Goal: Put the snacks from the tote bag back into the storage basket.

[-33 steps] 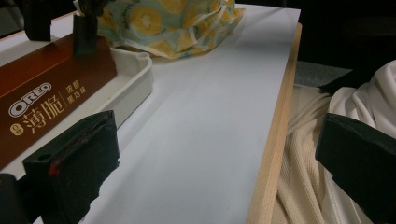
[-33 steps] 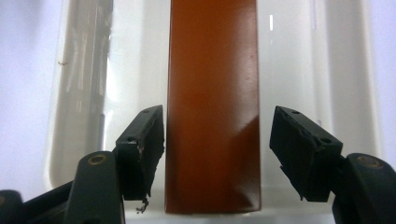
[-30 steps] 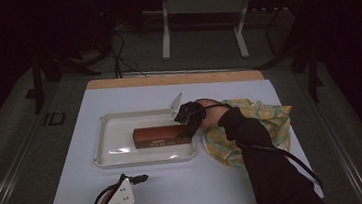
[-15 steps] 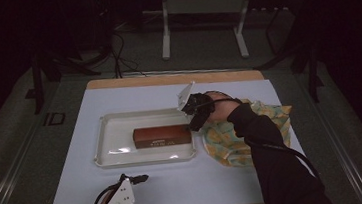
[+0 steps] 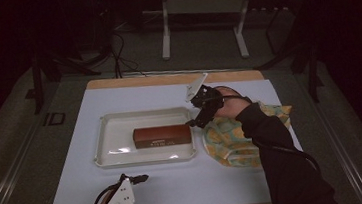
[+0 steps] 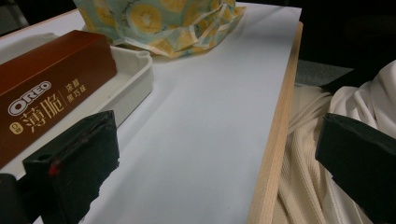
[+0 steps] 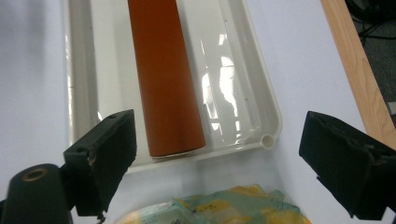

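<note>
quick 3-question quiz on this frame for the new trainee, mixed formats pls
1. True or false: the brown Oreo box lies inside the white tray.
2. What lies on the table right of the tray? A) a patterned cloth B) a mug C) a plate
3. Fill in: the right gripper has its jaws ____, empty, above the tray's right end; the left gripper sits at the table's near edge.

Key: 1 true; 2 A, the yellow patterned cloth; 3 open.

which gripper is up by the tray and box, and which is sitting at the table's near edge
The right gripper hovers open at the right end of the white tray holding the brown Oreo box. The left gripper sits at the near edge.
</note>
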`<action>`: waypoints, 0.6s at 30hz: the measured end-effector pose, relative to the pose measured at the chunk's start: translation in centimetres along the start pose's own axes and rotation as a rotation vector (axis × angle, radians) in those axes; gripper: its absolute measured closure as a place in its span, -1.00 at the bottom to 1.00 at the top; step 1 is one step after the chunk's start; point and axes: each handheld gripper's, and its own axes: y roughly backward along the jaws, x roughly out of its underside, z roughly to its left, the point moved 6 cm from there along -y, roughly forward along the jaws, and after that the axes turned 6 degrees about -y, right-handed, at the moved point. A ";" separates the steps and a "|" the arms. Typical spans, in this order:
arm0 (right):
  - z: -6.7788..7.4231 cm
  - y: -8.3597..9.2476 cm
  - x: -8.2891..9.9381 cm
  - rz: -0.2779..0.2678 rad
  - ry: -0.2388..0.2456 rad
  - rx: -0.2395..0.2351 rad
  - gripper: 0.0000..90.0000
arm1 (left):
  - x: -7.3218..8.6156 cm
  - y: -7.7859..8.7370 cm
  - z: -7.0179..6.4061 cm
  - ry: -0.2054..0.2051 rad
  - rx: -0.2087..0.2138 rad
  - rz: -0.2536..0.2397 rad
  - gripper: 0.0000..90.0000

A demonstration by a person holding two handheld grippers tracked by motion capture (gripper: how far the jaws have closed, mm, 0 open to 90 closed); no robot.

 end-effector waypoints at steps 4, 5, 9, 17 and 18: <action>-0.1 0.4 0.2 -0.014 -0.034 0.019 -0.75 | 0.0 0.0 0.0 -0.001 0.000 0.000 -1.00; -0.2 0.8 0.5 -0.022 -0.034 0.044 -0.75 | 0.0 0.0 0.0 0.000 0.000 0.000 -1.00; -0.3 1.2 1.0 -0.032 -0.057 0.062 -0.75 | 0.0 0.0 0.0 0.002 0.001 0.000 -1.00; -1.0 2.6 2.8 -0.098 -0.148 0.099 -0.75 | 0.0 -0.1 0.0 0.002 0.001 0.000 -1.00; -1.1 2.7 3.0 -0.107 -0.154 0.103 -0.75 | 0.0 -0.1 0.0 0.002 0.001 0.001 -1.00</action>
